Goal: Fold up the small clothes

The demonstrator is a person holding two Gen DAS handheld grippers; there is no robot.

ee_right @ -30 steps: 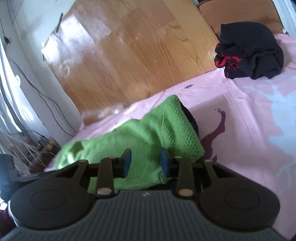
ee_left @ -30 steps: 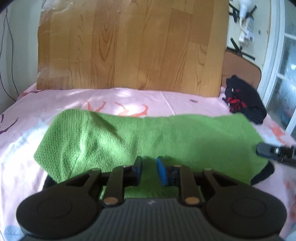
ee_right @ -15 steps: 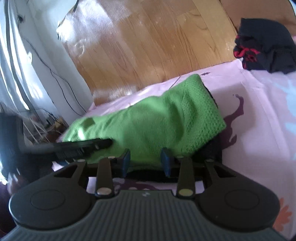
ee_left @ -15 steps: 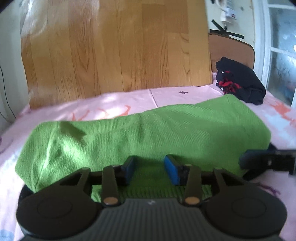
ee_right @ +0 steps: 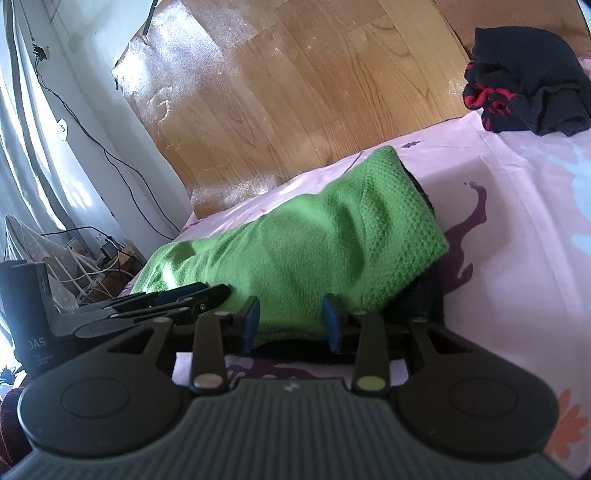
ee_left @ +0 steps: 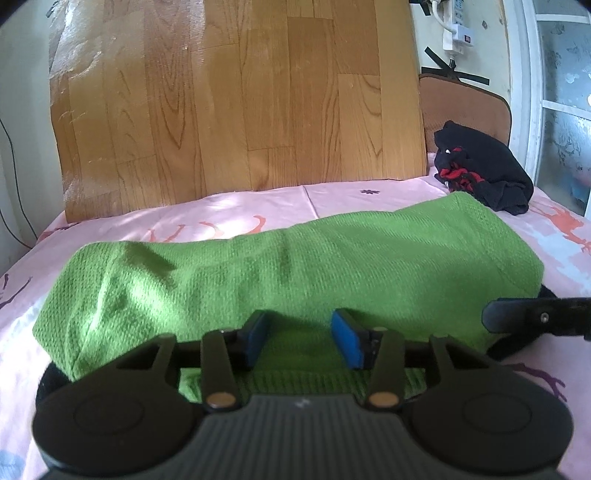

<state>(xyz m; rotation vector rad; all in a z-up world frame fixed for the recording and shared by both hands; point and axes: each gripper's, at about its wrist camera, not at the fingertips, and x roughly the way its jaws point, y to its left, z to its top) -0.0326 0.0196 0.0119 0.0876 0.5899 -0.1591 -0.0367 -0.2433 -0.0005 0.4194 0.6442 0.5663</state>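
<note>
Here, green knit folded garment (ee_left: 295, 273) long axis 9-to-3 on pink printed bedsheet (ee_left: 229, 210); wood-grain panel (ee_left: 236, 99) at 12. Left gripper (ee_left: 303, 339) just opening, released; right gripper (ee_right: 290, 323) released, cloth between jaws.

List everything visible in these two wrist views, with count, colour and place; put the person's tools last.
green garment: one, green knit with a dark layer under its edges, lying lengthwise on the bed in front of both tongs
black garment: one, black with red trim, bunched at the far corner of the bed
bed sheet: one, pink with printed figures
wood-grain panel: one, brown, upright behind the bed
power strip: one, white, on the wall
left tongs: blue pads, open over the green garment's near edge
right tongs: blue pads, open at the garment's end
</note>
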